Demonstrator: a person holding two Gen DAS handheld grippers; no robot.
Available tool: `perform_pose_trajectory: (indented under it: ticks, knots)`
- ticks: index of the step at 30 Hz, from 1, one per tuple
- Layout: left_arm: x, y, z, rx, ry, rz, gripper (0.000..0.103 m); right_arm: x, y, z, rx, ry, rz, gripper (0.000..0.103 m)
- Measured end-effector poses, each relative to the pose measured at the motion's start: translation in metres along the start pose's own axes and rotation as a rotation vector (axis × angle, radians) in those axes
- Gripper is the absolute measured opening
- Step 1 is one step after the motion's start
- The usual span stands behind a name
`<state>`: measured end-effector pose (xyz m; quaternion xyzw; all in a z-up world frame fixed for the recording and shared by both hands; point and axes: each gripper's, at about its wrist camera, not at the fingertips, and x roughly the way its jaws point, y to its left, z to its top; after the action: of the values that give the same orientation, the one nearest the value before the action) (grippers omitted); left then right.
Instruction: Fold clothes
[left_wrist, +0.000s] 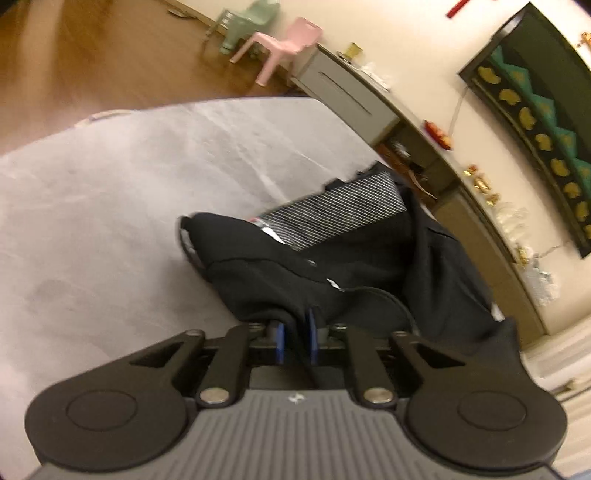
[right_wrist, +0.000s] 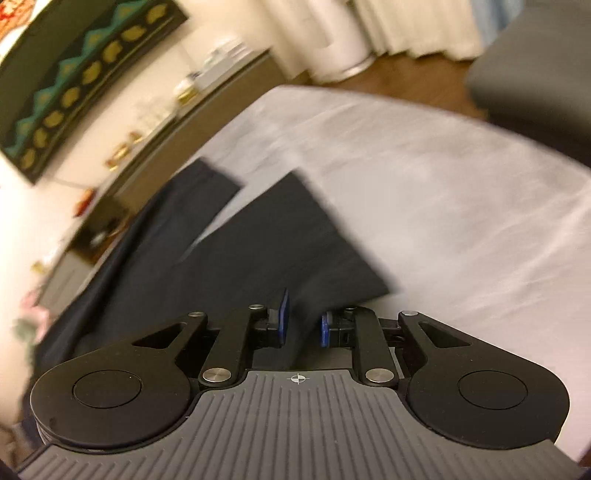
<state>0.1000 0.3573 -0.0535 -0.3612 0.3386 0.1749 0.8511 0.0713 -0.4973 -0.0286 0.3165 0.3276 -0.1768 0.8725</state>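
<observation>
White bedsheet (left_wrist: 110, 221) bears one black garment (left_wrist: 332, 266), pinched by two hand-held grippers (left_wrist: 297, 341) (right_wrist: 303, 321).

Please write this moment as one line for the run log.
left hand-held gripper: shut on black trousers | right hand-held gripper: shut on black trousers | trousers over white sheet | fold: not finished

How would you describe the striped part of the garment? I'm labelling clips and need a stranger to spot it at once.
Start from the pale grey sheet covering the bed, then find the black garment heaped on it, which the left gripper is pinching. The striped panel lies on the heap's far side, towards the low cabinet. It is the only patterned cloth: fine black and white lines.
</observation>
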Motion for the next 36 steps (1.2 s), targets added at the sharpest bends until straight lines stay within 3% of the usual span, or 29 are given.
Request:
perform_pose_trajectory:
  ticks: [3, 6, 8, 10, 12, 14, 18, 19, 20, 23, 27, 28, 31, 33, 36]
  knots:
    - [-0.015, 0.004, 0.000, -0.023, -0.060, 0.037, 0.019, -0.015, -0.007, 0.006, -0.039, -0.108, -0.085, 0.020]
    - [-0.031, 0.000, 0.002, 0.015, -0.153, 0.085, 0.021, -0.028, 0.018, 0.004, -0.220, -0.202, -0.054, 0.021]
    - [-0.038, -0.015, -0.001, 0.108, -0.198, 0.084, 0.023, -0.023, 0.039, -0.006, -0.338, -0.162, 0.008, 0.030]
    - [-0.044, -0.030, -0.004, 0.205, -0.238, 0.077, 0.023, -0.008, 0.058, -0.017, -0.425, -0.081, 0.050, 0.031]
    - [-0.037, -0.039, -0.007, 0.248, -0.177, -0.014, 0.029, 0.009, 0.070, -0.026, -0.472, -0.010, 0.053, 0.031]
    - [-0.017, -0.043, -0.009, 0.244, -0.064, -0.091, 0.030, 0.019, 0.076, -0.030, -0.491, 0.027, 0.038, 0.031]
    - [0.029, -0.038, -0.009, 0.239, 0.101, -0.023, 0.030, 0.030, 0.066, -0.028, -0.454, 0.072, -0.005, 0.029]
    - [0.037, -0.034, -0.008, 0.229, 0.120, 0.002, 0.023, 0.030, 0.061, -0.026, -0.441, 0.067, -0.021, 0.026]
    - [0.038, -0.030, -0.006, 0.203, 0.118, 0.016, 0.015, 0.030, 0.056, -0.024, -0.428, 0.062, -0.036, 0.024]
    - [0.036, -0.019, -0.001, 0.109, 0.100, 0.043, 0.011, 0.032, 0.040, -0.017, -0.389, 0.041, -0.093, 0.020]
    - [0.017, -0.026, -0.003, 0.168, 0.020, 0.169, 0.018, 0.031, 0.027, -0.008, -0.334, 0.031, -0.131, 0.023]
    - [0.010, -0.031, -0.005, 0.195, -0.004, 0.167, 0.025, 0.030, 0.025, -0.007, -0.317, 0.032, -0.130, 0.030]
    - [-0.014, -0.049, -0.014, 0.257, -0.053, 0.064, 0.033, 0.017, 0.029, -0.005, -0.275, -0.011, -0.048, 0.038]
    - [-0.021, -0.067, -0.018, 0.292, -0.063, -0.005, 0.035, 0.011, 0.039, -0.007, -0.294, -0.037, 0.007, 0.049]
    - [-0.018, -0.095, -0.024, 0.341, -0.055, -0.079, 0.036, 0.010, 0.058, -0.012, -0.332, -0.036, 0.069, 0.050]
